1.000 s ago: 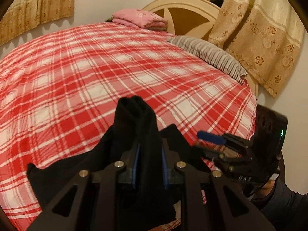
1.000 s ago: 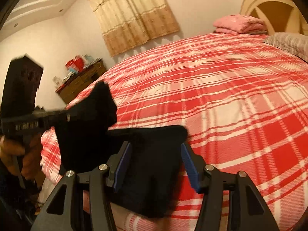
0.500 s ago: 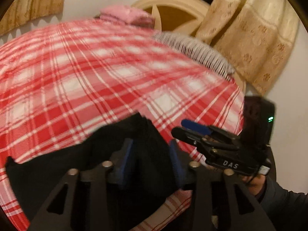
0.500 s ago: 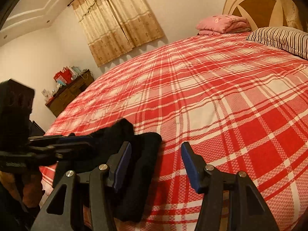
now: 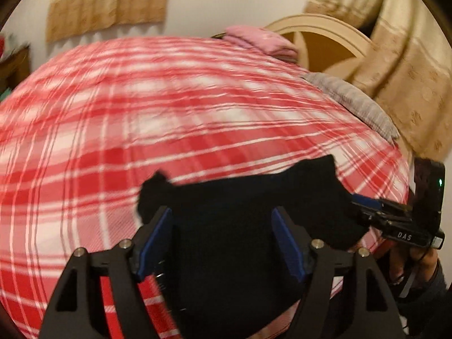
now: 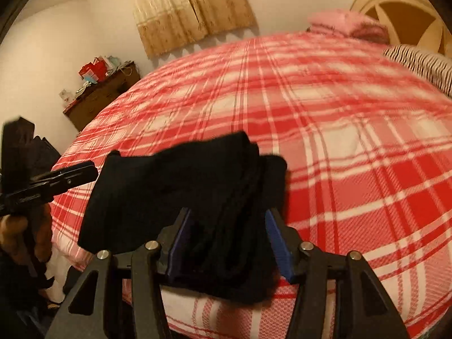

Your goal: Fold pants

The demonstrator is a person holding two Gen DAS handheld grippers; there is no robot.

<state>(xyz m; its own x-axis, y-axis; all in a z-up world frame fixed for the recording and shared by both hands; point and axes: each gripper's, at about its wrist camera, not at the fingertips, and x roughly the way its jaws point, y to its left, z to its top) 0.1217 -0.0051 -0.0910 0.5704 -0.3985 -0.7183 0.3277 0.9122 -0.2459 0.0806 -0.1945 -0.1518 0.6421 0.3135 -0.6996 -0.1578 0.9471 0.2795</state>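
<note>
The left gripper (image 5: 223, 243) has just been opening, letting the black pants (image 5: 254, 226) drop onto the plaid bedspread (image 5: 141, 118) near its front edge; the right gripper (image 6: 228, 240) has been closing, now pinching the folded bundle, seemingly tidying the fold.

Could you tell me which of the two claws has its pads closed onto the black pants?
The right claw: its blue pads squeeze the bunched black pants. The left claw stands wide, pads clear of the cloth.
</note>
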